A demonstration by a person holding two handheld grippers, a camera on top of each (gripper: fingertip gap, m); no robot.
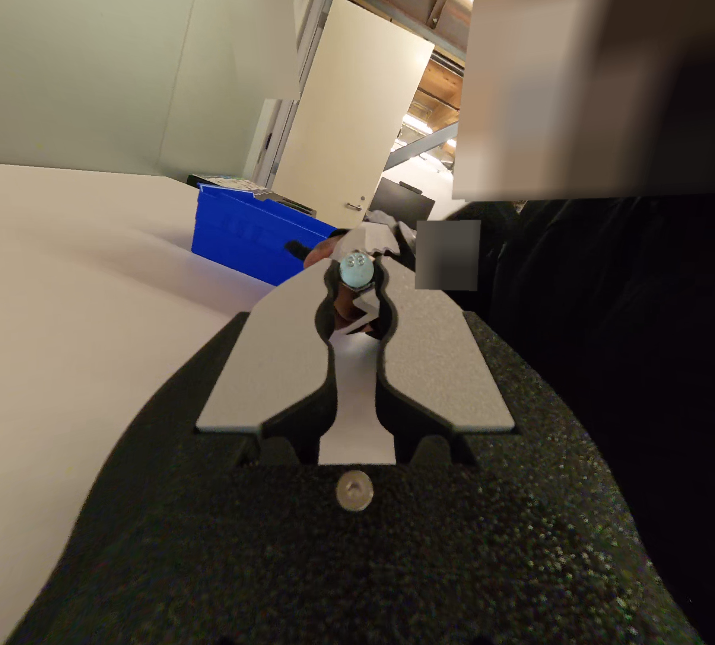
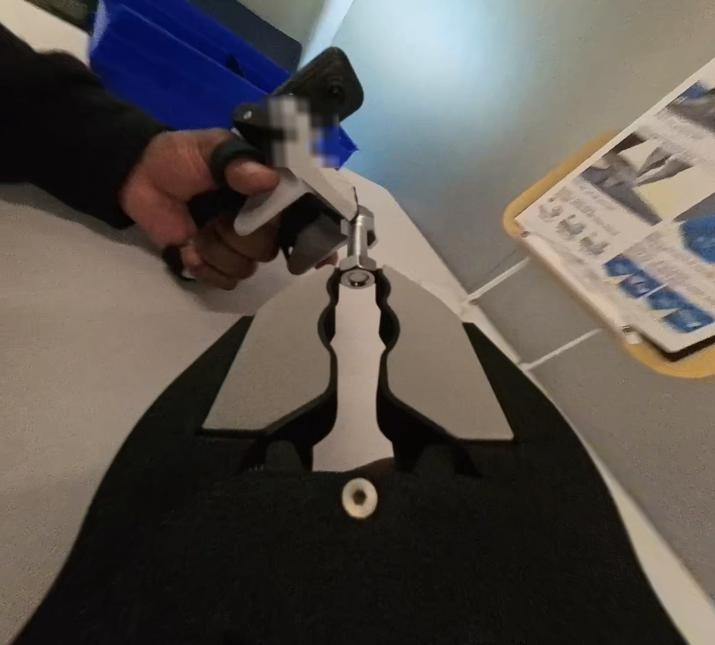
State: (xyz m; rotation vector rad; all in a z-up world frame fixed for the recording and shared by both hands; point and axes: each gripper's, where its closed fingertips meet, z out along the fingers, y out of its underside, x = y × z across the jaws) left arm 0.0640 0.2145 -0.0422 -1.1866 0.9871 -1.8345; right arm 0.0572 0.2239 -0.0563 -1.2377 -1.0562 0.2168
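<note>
White table (image 1: 77,278) below, blue bin (image 1: 247,236) at its far edge. Left hand-held gripper (image 1: 356,272) clamped on bolt (image 1: 356,270) head; right hand-held gripper (image 2: 356,275) pinching silver nut (image 2: 358,262) on the bolt's threaded end, above the table.

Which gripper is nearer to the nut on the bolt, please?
Right. The right gripper has its fingertips closed on the nut; the left gripper clamps the bolt farther up, by its head.
</note>
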